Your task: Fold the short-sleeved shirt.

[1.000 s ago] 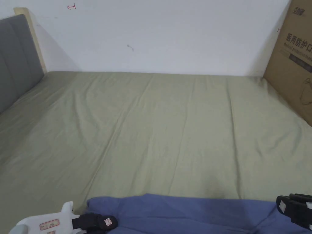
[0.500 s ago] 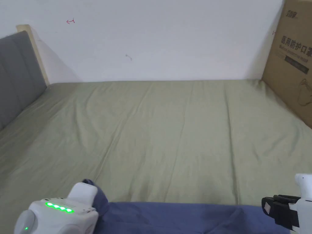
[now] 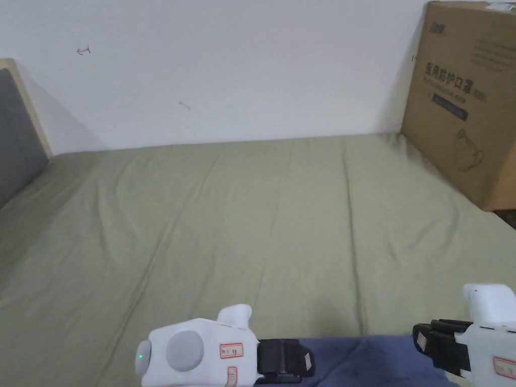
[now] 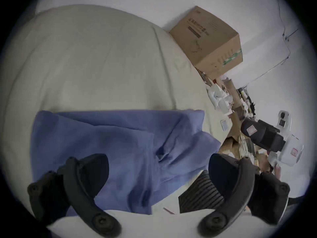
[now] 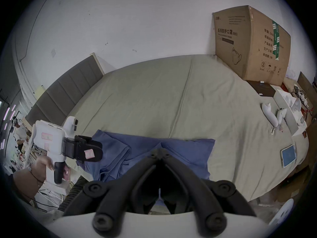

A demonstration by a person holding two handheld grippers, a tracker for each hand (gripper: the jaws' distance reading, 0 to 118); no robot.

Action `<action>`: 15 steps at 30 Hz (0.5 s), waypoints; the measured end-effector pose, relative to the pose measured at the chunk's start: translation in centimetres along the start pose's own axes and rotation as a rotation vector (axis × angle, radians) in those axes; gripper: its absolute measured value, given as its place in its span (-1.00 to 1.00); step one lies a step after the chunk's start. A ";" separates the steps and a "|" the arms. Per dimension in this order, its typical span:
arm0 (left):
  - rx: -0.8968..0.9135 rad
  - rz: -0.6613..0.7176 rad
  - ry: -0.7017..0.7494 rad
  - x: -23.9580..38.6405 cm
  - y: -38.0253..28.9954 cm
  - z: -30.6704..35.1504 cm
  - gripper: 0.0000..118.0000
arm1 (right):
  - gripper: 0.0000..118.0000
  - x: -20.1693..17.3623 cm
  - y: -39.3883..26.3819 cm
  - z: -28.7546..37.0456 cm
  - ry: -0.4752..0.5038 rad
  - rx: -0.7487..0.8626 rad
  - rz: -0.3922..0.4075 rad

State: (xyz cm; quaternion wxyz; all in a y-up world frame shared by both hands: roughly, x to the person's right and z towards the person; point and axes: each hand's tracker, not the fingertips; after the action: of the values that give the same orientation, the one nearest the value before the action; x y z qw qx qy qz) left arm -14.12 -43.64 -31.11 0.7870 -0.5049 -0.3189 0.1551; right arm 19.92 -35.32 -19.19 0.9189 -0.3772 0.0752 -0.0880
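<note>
A blue short-sleeved shirt [image 3: 363,358] lies crumpled and partly folded on the green bed sheet [image 3: 252,227], at the near edge of the bed. In the left gripper view the shirt [image 4: 111,138] spreads under my left gripper [image 4: 156,159], whose jaws stand wide apart above it with nothing between them. From the head view the left gripper [image 3: 305,360] points right over the shirt's left part. My right gripper [image 3: 421,340] hovers at the shirt's right edge. Its jaws meet at the tips [image 5: 159,149] above the blue cloth [image 5: 188,149], and no cloth shows between them.
A large cardboard box [image 3: 463,101] stands at the far right of the bed against the white wall. A grey headboard [image 3: 20,131] is on the left. A phone [image 5: 289,155] and white items [image 5: 270,116] lie near the bed's right edge.
The head camera has tilted up and turned right. My left gripper has swung from the shirt's left corner to point right over the shirt. The right gripper stays at the right edge.
</note>
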 end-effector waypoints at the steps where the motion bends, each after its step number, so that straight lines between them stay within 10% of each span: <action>1: 0.026 -0.019 0.044 -0.2 0.1 0.9 0.80 | -1.00 0.0 0.0 0.0 0.000 0.001 -0.001; 2: 0.054 -0.042 0.081 -0.5 0.2 2.0 0.42 | -1.00 0.0 0.0 -0.1 0.002 0.002 -0.005; 4: 0.066 -0.062 0.140 -1.2 0.3 3.0 -0.99 | -1.00 0.2 0.0 -0.2 0.007 0.002 -0.012; 15: -0.227 -0.053 0.018 -0.2 -4.3 -6.8 -0.99 | -1.00 0.3 -0.4 -0.7 0.005 -0.017 -0.015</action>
State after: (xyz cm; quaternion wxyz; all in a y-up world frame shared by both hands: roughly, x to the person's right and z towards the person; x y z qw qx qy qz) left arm -10.12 -50.33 -29.26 0.7315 -0.5834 -0.3405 0.0926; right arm 20.04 -36.08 -19.42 0.9148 -0.3852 0.0751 -0.0953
